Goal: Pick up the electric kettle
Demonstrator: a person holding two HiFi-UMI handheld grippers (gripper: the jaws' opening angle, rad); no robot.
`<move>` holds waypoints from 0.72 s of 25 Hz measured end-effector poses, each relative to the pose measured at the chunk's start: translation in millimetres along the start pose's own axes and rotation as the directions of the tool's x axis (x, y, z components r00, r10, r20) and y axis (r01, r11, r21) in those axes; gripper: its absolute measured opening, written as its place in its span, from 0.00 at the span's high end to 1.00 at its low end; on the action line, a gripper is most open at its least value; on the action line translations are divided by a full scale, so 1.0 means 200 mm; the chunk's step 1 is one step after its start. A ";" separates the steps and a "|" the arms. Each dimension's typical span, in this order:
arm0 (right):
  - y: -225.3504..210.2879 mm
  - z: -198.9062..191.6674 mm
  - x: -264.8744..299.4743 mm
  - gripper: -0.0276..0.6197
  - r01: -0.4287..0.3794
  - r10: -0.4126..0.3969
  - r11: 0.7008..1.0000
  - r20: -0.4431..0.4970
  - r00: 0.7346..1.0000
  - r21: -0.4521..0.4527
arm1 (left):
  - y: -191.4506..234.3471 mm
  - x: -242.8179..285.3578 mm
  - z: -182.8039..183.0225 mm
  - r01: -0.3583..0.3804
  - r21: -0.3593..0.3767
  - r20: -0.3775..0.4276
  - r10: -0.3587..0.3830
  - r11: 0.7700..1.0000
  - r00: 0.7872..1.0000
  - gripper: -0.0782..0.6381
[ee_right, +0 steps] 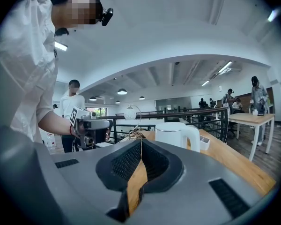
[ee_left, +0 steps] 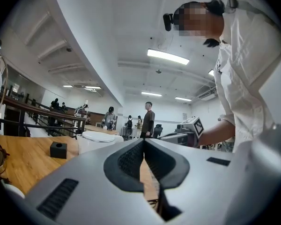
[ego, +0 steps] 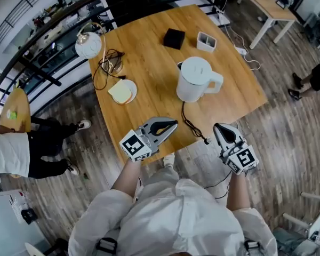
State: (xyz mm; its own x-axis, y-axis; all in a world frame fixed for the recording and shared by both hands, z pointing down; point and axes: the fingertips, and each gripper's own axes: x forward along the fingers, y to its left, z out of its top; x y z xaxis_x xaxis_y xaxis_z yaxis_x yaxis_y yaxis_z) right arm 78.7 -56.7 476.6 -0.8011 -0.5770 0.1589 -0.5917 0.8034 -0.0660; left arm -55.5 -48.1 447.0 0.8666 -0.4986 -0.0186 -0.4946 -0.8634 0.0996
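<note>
1. Surface [ego: 149, 73]: pale wood, seen from above, one corner pointing away.
2. Electric kettle [ego: 194, 79]: white, lid on. Stands upright on the surface between its centre and its right corner, handle turned toward that corner. Touched by neither tool.
3. Power cord [ego: 191, 122]: black. Runs from the kettle's base across the surface to the near edge and drops over it between the two tools.
4. Left tool [ego: 173, 123]: jaws pressed together, nothing between them. Hovers over the near edge, toward the near corner, tips aimed at the kettle and apart from it.
5. Right tool [ego: 218, 127]: jaws pressed together, nothing pinched. Hangs just off the near edge, above the wood floor [ego: 288, 132], right of the cord and apart from the kettle.
6. Black box [ego: 174, 38]: behind the kettle, toward the far corner.
7. White tray [ego: 206, 41]: small, divided, just beside the black box, close to the far-right edge.
8. Globe lamp [ego: 89, 44]: white, at the left corner.
9. Cable tangle [ego: 109, 64]: dark loops just beside the lamp, on the surface.
10. Plate [ego: 131, 91]: white, carries a pale slice, near the left edge, well apart from the kettle.
</note>
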 end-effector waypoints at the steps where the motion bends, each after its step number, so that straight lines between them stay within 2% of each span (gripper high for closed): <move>1: -0.02 -0.01 0.02 0.94 0.005 -0.005 1.000 -0.002 1.000 0.002 | 0.03 0.01 -0.01 0.005 -0.003 0.000 -0.005 1.000 1.000 0.88; 18: -0.29 -0.11 0.25 0.94 0.129 -0.128 0.991 -0.054 0.990 0.028 | 0.44 0.09 -0.15 0.052 -0.060 -0.021 -0.053 0.997 0.998 0.88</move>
State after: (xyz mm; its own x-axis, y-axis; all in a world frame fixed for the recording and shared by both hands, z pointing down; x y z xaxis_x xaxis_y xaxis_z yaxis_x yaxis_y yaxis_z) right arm 74.6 -129.6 510.8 -0.7132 -0.6660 0.2188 -0.6925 0.7178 -0.0724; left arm -82.0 -131.2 484.7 0.8928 -0.4505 -0.0028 -0.4444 -0.8818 0.1580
